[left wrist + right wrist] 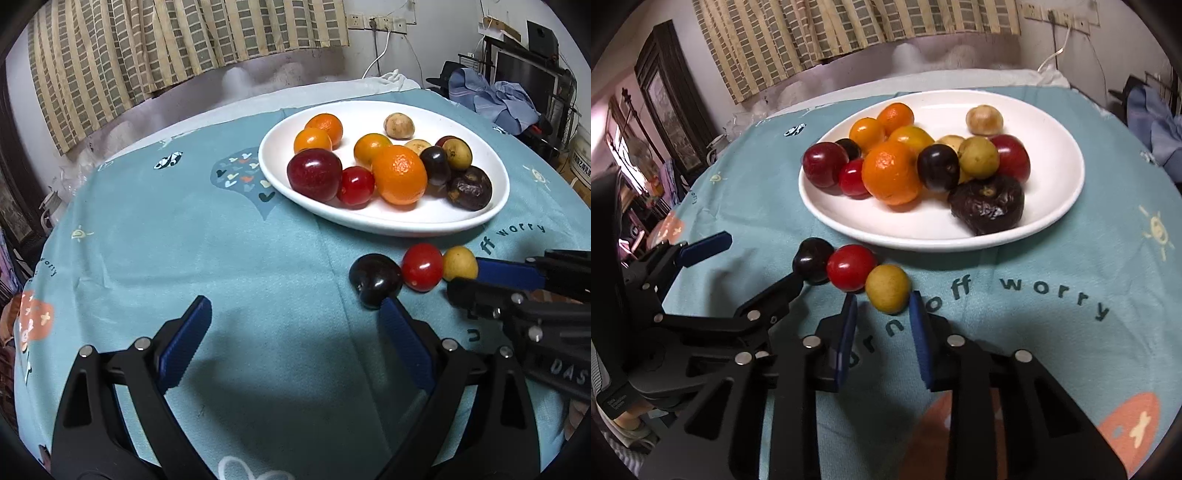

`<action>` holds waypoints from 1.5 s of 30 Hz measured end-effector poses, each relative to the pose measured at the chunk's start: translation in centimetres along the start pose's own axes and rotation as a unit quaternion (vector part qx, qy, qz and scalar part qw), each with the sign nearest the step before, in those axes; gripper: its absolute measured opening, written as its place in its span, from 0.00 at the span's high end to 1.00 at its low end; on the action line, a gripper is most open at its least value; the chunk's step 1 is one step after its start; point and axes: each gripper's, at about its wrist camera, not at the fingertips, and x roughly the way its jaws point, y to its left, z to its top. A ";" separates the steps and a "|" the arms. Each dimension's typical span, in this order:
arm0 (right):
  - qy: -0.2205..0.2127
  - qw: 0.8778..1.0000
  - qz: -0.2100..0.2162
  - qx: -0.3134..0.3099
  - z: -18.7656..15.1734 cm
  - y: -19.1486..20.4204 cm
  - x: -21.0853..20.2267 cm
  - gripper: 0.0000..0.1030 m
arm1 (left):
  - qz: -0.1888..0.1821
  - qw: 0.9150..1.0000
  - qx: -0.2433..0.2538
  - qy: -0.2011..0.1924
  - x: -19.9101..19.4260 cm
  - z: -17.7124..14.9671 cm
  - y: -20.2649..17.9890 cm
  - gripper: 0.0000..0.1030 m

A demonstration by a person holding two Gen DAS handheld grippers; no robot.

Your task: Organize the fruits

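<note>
A white oval plate (369,221) (923,240) holds several fruits: oranges, red and dark plums, yellow fruits and a wrinkled dark fruit. In front of it on the teal cloth lie a dark plum (375,279) (812,260), a red tomato (422,266) (851,267) and a yellow fruit (460,263) (887,283) in a touching row. My left gripper (295,317) (757,258) is open; its right finger touches the dark plum. My right gripper (882,306) (469,275) is open, its tips at either side of the yellow fruit's near edge.
The round table has a teal printed cloth (221,240) (1071,277). A striped curtain (166,44) hangs behind. A dark shelf with blue clothes (509,99) stands at the back right. A dark cabinet (672,99) stands at the left.
</note>
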 end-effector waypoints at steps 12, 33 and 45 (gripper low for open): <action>0.001 0.998 0.051 0.046 0.2 -1.3 -1.5 0.83 | 0.015 0.999 0.035 -0.012 -0.6 -0.2 -1.6 0.08; 0.014 0.996 0.061 0.059 0.1 -1.7 -1.3 0.90 | 0.005 0.997 0.076 -0.007 0.6 0.9 -3.2 0.08; 0.007 0.996 0.075 0.055 0.3 -1.2 -1.7 0.90 | 0.003 0.997 0.073 -0.005 0.5 0.9 -3.2 0.08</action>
